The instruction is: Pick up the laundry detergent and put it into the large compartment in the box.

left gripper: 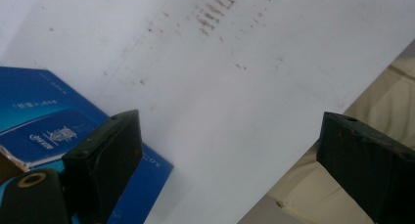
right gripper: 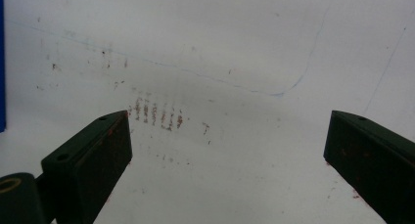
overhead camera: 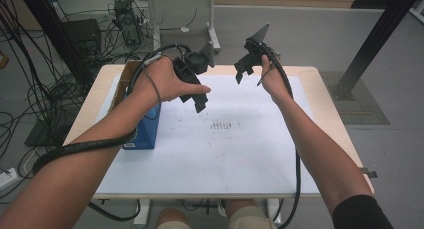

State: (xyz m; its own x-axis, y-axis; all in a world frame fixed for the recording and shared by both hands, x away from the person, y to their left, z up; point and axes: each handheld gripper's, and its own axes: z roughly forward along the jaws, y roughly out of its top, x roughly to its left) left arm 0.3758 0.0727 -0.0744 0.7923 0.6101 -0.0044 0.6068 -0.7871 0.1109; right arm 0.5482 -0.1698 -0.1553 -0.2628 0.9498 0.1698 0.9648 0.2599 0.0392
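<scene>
My left gripper (overhead camera: 196,100) hangs over the left-middle of the white sheet (overhead camera: 240,154), just right of a blue box (overhead camera: 145,129). In the left gripper view its jaws (left gripper: 230,123) stand wide apart with bare sheet between them and the blue box (left gripper: 44,116) at lower left. My right gripper (overhead camera: 244,69) is held above the sheet's far edge. In the right gripper view its jaws (right gripper: 230,119) are open too, over a patch of reddish-brown marks (right gripper: 154,114).
The white sheet covers most of a light wooden table (overhead camera: 330,119). An open cardboard box (overhead camera: 125,76) stands behind the blue box at the table's left edge. Cables and a desk leg (overhead camera: 212,34) lie on the floor beyond. The reddish-brown marks (overhead camera: 225,125) sit mid-sheet.
</scene>
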